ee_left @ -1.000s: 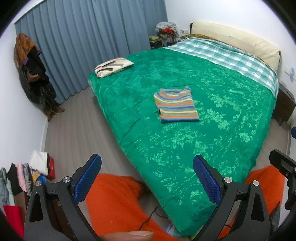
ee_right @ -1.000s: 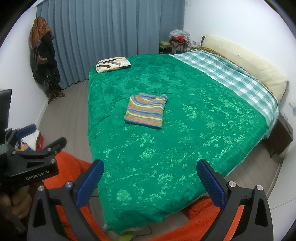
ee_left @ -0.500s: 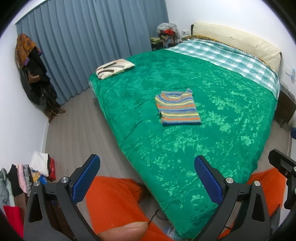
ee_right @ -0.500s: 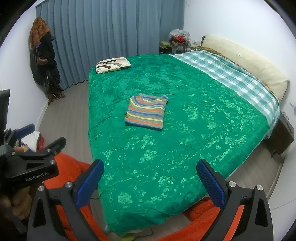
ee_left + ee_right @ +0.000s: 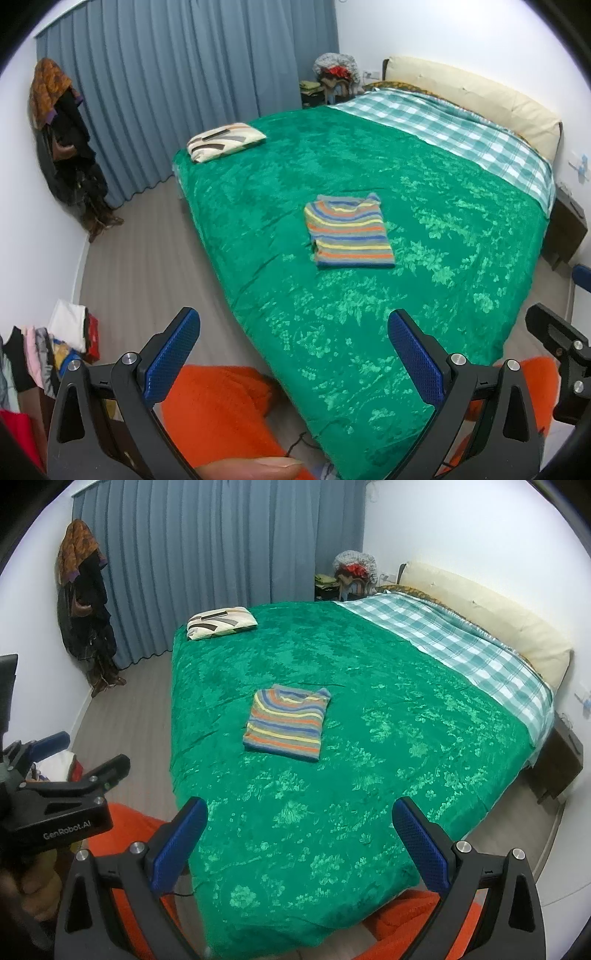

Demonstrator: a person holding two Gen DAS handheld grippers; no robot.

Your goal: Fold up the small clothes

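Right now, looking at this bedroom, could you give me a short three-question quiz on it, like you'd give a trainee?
1. True or false: the striped top lies folded on the green bedspread.
2. What rests at the bed's far corner by the curtain?
3. Which holds cloth: A left gripper, B right gripper, C neither?

Key: 1 true. 2 a patterned pillow. 3 C; both are open and empty.

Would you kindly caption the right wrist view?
Open right hand-held gripper faces a folded striped sweater on the green bedspread.
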